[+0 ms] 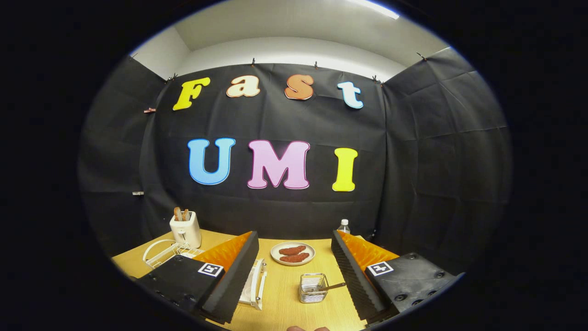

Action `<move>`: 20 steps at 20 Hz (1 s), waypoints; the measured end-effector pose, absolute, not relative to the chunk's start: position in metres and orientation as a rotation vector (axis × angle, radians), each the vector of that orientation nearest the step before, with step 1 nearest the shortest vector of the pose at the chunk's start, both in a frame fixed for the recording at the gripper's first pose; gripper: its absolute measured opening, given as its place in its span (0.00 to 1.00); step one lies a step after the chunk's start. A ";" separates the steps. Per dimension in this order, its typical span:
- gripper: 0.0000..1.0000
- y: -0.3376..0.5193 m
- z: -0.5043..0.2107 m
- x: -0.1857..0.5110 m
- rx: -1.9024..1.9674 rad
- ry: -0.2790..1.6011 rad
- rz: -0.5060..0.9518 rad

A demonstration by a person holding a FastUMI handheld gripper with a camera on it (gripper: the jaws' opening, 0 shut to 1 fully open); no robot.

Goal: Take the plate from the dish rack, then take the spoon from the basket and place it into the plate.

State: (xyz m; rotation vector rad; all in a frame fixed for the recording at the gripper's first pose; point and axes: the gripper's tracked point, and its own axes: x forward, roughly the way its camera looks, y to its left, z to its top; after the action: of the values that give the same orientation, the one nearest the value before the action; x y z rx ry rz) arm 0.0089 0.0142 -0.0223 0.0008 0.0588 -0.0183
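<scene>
The gripper (pixel 294 276) is hovering with fingers apart near the rack (pixel 255 287), whose stiff, probably fragile plate (pixel 250 286) needs a rim grasp.

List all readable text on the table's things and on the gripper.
Bottle: label too small to read.
Markers on the gripper: square patterns, no words or numbers.
Toaster, basket: no text visible.
So no text here is readable. The gripper is open and holds nothing; the basket sits between its fingers, untouched.
</scene>
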 end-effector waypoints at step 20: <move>0.97 0.103 -0.106 0.125 -0.097 0.348 -0.038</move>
State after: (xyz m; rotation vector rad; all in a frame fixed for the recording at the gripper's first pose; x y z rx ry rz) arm 0.1253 0.1032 -0.1055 -0.0971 0.3483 -0.0384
